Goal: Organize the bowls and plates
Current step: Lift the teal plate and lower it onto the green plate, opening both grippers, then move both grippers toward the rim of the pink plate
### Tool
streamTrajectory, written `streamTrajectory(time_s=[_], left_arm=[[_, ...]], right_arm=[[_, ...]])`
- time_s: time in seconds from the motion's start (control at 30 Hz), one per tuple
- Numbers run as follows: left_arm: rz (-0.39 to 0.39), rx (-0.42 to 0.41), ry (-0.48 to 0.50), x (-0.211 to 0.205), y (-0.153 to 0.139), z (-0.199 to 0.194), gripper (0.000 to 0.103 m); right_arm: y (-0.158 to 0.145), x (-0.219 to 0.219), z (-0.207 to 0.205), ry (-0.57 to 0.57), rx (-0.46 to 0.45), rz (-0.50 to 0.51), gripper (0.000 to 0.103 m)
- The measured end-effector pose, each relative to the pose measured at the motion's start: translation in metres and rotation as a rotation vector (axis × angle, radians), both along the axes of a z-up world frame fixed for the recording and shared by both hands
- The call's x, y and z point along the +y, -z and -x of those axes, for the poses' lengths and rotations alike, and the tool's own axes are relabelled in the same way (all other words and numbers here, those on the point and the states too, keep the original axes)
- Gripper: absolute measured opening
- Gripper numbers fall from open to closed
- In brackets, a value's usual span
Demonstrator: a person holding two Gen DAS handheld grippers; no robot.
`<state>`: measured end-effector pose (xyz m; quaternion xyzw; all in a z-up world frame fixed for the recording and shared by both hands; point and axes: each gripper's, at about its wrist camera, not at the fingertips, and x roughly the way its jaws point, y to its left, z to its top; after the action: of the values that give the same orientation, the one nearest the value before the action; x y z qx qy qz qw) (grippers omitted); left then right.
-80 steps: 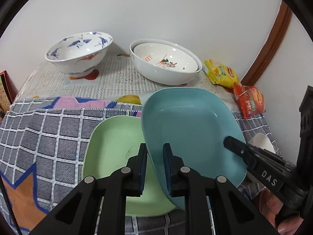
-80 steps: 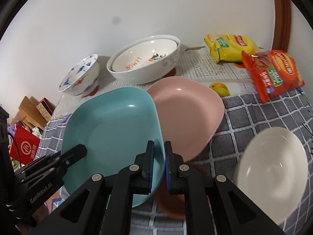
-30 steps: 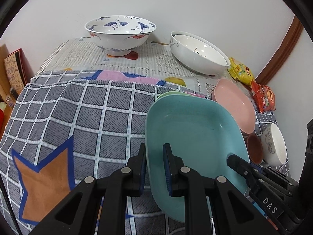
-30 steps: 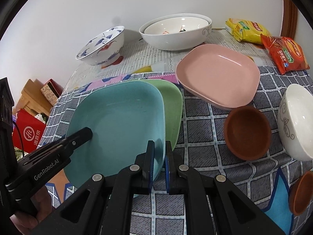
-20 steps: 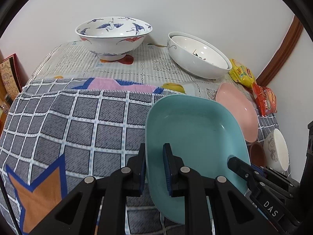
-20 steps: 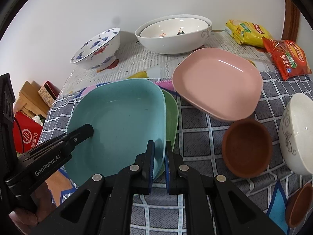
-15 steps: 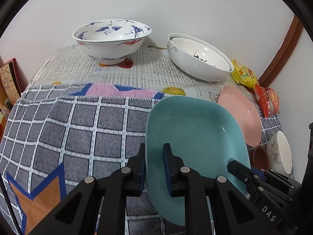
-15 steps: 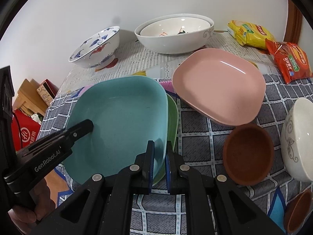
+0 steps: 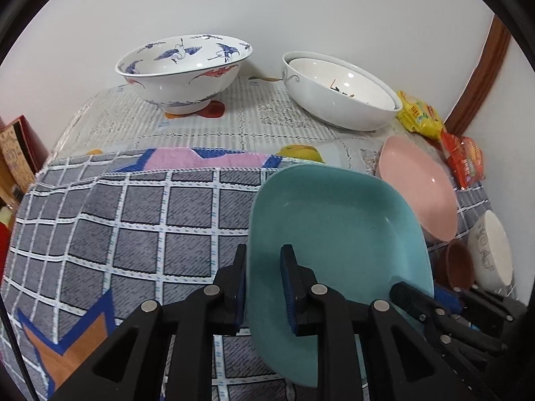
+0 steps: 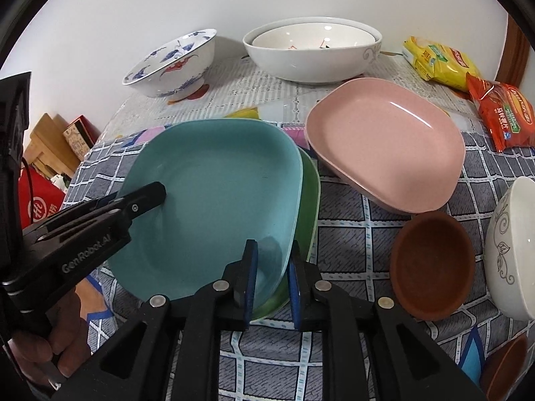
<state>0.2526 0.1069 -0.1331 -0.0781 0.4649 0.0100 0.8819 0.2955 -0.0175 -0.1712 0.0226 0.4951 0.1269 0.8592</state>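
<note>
The left gripper [image 9: 264,284] points steeply down, its two blue-padded fingers [image 9: 239,287] straddling the near left rim of the teal plate [image 9: 334,234], one pad under the rim and one above it, close against it. The right gripper [image 10: 271,277] also tilts down; its jaws have just been opening, and the plate's right rim sits between the pads with a visible gap on the right side. A hand [image 10: 50,347] wraps the left gripper's handle at the lower left of the right wrist view
</note>
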Motion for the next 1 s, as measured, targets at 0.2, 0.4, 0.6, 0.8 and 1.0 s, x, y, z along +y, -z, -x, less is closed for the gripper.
streamTrajectory(time_s=[0.2,0.4,0.6,0.8,1.0], left_arm=[[-0.009,-0.002,-0.023,0.005,-0.010,0.009,0.025],[-0.019,-0.026,-0.029,0.004,-0.025,0.021,0.035],[-0.043,-0.077,-0.002,-0.011,-0.050,0.031,0.046],[-0.009,-0.109,0.024,-0.027,-0.071,0.041,0.046],[0.018,-0.117,0.061,-0.049,-0.085,0.050,0.046]], right_arm=[[-0.010,-0.001,0.012,-0.027,-0.014,-0.004,0.028],[-0.032,-0.019,0.028,0.016,-0.086,0.015,0.048],[-0.052,-0.052,0.037,0.103,-0.127,0.005,0.048],[-0.071,-0.086,0.053,0.187,-0.168,0.005,0.048],[-0.080,-0.105,0.067,0.256,-0.206,0.103,0.054]])
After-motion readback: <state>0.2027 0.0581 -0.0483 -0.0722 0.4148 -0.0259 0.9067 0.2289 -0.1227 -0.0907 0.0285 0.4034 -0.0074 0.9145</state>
